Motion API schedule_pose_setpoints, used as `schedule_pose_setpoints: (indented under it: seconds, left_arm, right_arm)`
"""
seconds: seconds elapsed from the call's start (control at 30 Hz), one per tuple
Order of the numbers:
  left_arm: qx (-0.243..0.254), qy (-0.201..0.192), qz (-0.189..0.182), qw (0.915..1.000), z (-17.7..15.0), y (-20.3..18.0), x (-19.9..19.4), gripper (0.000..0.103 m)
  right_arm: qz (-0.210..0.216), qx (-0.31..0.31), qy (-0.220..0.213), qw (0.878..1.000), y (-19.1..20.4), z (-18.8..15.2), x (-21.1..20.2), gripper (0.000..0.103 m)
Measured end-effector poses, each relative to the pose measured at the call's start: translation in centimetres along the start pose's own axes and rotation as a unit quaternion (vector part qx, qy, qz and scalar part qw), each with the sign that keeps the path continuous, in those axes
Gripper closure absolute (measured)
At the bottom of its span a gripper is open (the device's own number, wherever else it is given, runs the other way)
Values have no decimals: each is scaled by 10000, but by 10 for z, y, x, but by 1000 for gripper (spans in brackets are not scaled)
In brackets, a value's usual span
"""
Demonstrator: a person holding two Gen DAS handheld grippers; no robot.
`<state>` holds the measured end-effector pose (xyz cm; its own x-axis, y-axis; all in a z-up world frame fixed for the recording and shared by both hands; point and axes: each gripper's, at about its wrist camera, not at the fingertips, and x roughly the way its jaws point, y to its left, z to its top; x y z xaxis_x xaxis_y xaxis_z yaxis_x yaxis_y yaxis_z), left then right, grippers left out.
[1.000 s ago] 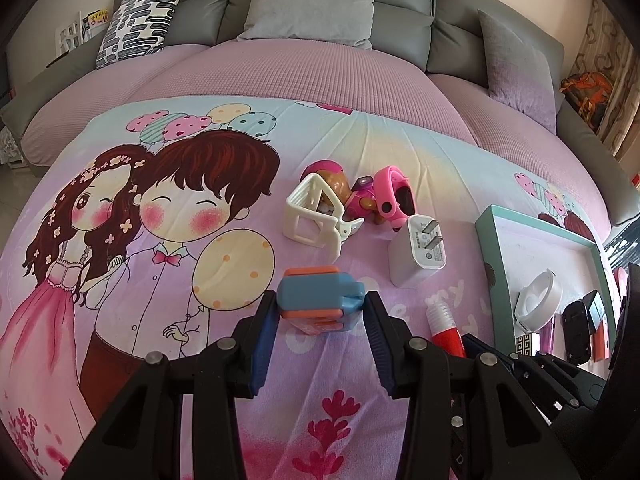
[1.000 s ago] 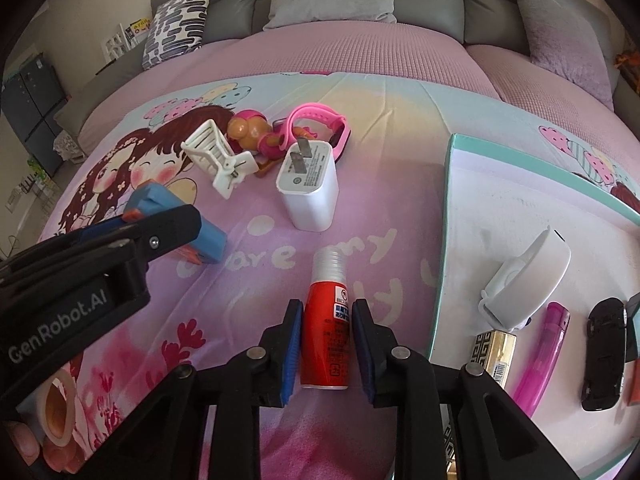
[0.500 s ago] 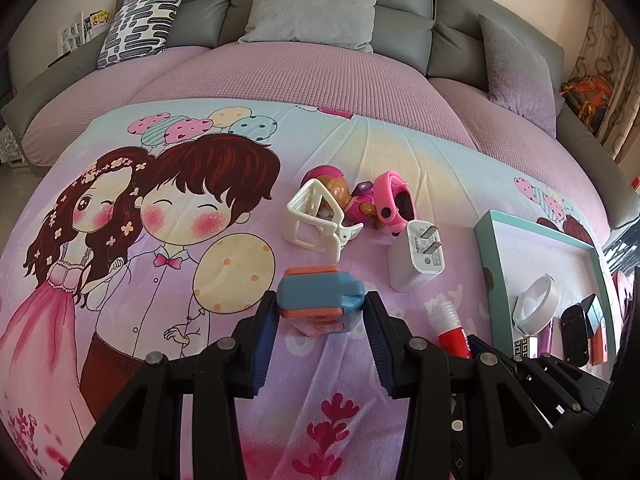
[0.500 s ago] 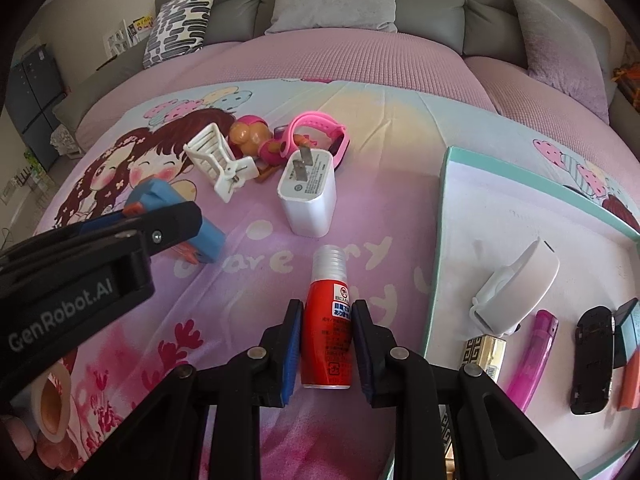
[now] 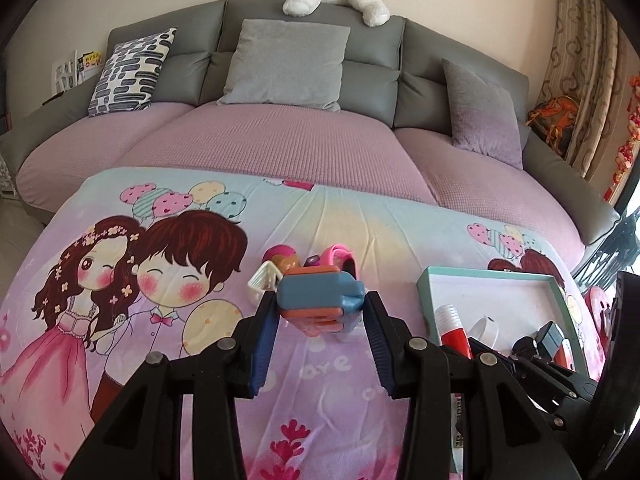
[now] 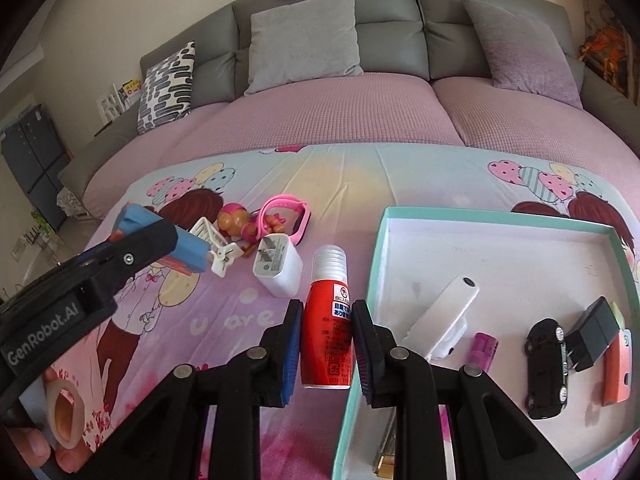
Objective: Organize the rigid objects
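Note:
My left gripper (image 5: 320, 308) is shut on a blue and orange block (image 5: 320, 296) and holds it above the cartoon bedsheet; the block also shows in the right wrist view (image 6: 176, 242). My right gripper (image 6: 326, 312) is shut on a red bottle with a clear cap (image 6: 327, 320), lifted beside the left rim of the teal tray (image 6: 500, 216). The bottle also shows in the left wrist view (image 5: 452, 326). On the sheet lie a white charger (image 6: 278, 268), a white clip (image 6: 214, 240), a pink toy figure (image 6: 240, 220) and a pink watch (image 6: 288, 212).
The tray holds a white flat gadget (image 6: 444, 320), a pink lighter (image 6: 484, 350), a black toy car (image 6: 546, 364), a black block (image 6: 594, 332) and an orange piece (image 6: 616, 368). A grey sofa (image 5: 312, 64) with cushions stands behind.
Both grippers have lifted off the sheet with their objects. The right gripper moved right, up to the tray's left rim. The left gripper tilted up, so more sofa shows.

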<state>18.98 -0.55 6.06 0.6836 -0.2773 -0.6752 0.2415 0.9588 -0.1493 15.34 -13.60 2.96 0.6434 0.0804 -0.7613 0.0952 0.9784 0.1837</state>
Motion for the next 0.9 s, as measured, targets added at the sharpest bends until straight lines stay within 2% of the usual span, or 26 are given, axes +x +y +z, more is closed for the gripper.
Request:
schedule_pose_setpoints:
  seconds: [0.27,0.53,0.7,0.9]
  left_arm:
    - [224,-148,-272,9993,8,-36,-1,58]
    - [619,-207,-583,9962,8,-88,5,58]
    - [947,-243,-796,9920,5,-124,10,58]
    - [1205,-113,-993,9877,-2,-159,27,58]
  right_arm:
    - [-410,459,-153,9980,-53,7,-14,77]
    - [-912,1045,-173,9902,-117,3,-25,77]
    - [-1057,1237,-196,9865,-139,0,-29,77]
    - [-1204,1380,-265,9827,-156,-2,-37,77]
